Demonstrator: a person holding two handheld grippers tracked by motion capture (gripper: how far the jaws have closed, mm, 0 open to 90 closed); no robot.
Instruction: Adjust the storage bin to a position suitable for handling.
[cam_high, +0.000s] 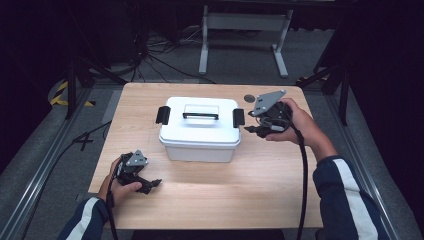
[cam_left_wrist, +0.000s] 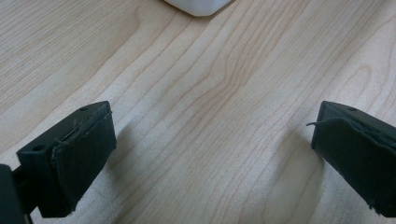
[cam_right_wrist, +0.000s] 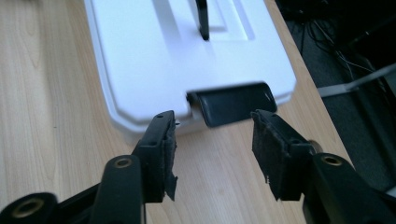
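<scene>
A white plastic box (cam_high: 200, 129) with a white lid stands in the middle of the wooden table (cam_high: 240, 190). The lid has a black carry handle (cam_high: 200, 115) on top and a black latch at each end, left latch (cam_high: 162, 115) and right latch (cam_high: 238, 117). My right gripper (cam_high: 252, 129) is open just to the right of the box. In the right gripper view its jaws stand either side of the right latch (cam_right_wrist: 232, 102), a little short of it. My left gripper (cam_high: 154, 185) rests open near the table's front left, empty, with a corner of the box (cam_left_wrist: 198, 5) ahead.
A small round dark mark (cam_high: 249, 97) sits in the tabletop behind the box. A white metal stand (cam_high: 244, 22) and loose cables (cam_high: 160, 55) lie on the floor beyond the table. Black frame rails (cam_high: 75, 80) flank both sides.
</scene>
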